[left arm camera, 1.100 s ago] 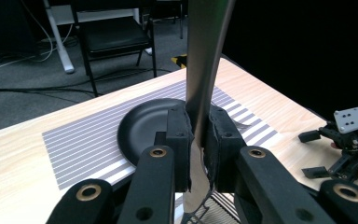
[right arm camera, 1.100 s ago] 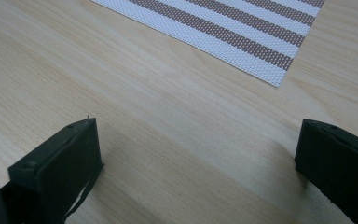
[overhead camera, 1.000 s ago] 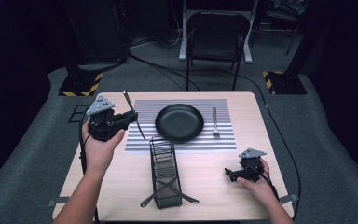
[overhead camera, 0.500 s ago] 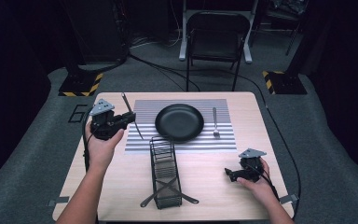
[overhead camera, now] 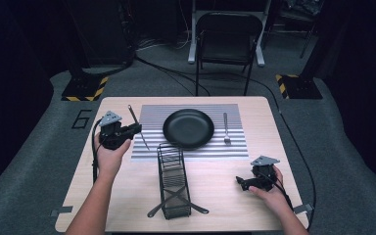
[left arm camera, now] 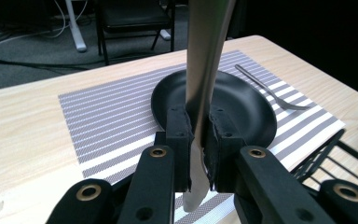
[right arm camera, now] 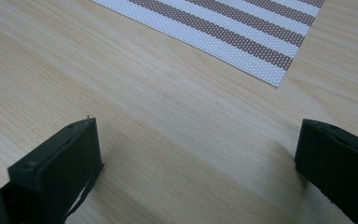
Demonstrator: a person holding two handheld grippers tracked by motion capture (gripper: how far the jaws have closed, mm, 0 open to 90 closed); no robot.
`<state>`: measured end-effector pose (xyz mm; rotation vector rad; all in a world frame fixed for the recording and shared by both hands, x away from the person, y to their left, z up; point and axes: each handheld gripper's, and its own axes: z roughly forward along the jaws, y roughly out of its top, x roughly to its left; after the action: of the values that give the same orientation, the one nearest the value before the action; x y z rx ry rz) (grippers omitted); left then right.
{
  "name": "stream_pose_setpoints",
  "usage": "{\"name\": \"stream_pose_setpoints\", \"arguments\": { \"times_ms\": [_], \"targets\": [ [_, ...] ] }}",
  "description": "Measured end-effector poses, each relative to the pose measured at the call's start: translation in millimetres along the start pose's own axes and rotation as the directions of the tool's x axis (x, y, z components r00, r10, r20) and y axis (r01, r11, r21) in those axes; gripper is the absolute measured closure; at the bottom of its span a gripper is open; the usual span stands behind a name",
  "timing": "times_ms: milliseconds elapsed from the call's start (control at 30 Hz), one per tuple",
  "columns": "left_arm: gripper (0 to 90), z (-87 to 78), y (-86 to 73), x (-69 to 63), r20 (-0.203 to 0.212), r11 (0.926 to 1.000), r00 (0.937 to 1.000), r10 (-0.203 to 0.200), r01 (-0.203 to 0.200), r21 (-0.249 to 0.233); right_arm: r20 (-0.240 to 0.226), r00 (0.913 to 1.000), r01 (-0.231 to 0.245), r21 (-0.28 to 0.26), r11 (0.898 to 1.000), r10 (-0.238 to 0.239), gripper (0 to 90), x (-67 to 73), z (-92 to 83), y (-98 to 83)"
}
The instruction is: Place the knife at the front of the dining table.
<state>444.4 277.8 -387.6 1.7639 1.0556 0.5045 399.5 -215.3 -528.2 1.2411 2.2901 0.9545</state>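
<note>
Left of the round black plate (overhead camera: 188, 128), left gripper (overhead camera: 136, 129) clamps the slim steel knife (overhead camera: 138, 126); lower flat onto mat; right gripper (overhead camera: 240, 181) wide, empty.

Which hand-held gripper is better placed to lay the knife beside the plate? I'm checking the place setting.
Left. The left hand-held gripper already clamps the knife above the placemat, beside the plate; the right hand-held gripper is open.

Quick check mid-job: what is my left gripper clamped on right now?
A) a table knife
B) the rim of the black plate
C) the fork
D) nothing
A: in the left gripper view the left gripper is shut on a table knife, the blade standing up between the pads.
</note>
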Motion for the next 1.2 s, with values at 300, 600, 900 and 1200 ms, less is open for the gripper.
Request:
{"name": "stream_pose_setpoints", "arguments": {
  "times_ms": [300,600,900,1200],
  "targets": [
    [80.8,12.7,-10.7,6.6,-0.009,0.9998,0.9999,0.009,-0.009,0.017,-0.001,1.0000,0.000,0.001,1.000,0.000,0.0,0.0,-0.1,0.0],
    [80.8,19.4,-21.4,11.3,-0.004,0.9999,1.0000,0.005,-0.005,0.013,0.000,1.0000,0.000,0.000,1.000,0.000,0.0,0.0,0.0,0.0],
    [80.7,22.0,-33.5,12.8,-0.006,0.9998,1.0000,0.003,-0.003,0.018,0.000,1.0000,0.000,0.000,1.000,0.000,0.0,0.0,0.0,0.0],
    [80.8,10.5,-39.3,15.6,-0.014,0.9995,0.9997,-0.019,0.019,0.024,0.002,1.0000,0.000,0.000,1.000,0.000,0.0,0.0,0.0,0.0]
  ]
}}
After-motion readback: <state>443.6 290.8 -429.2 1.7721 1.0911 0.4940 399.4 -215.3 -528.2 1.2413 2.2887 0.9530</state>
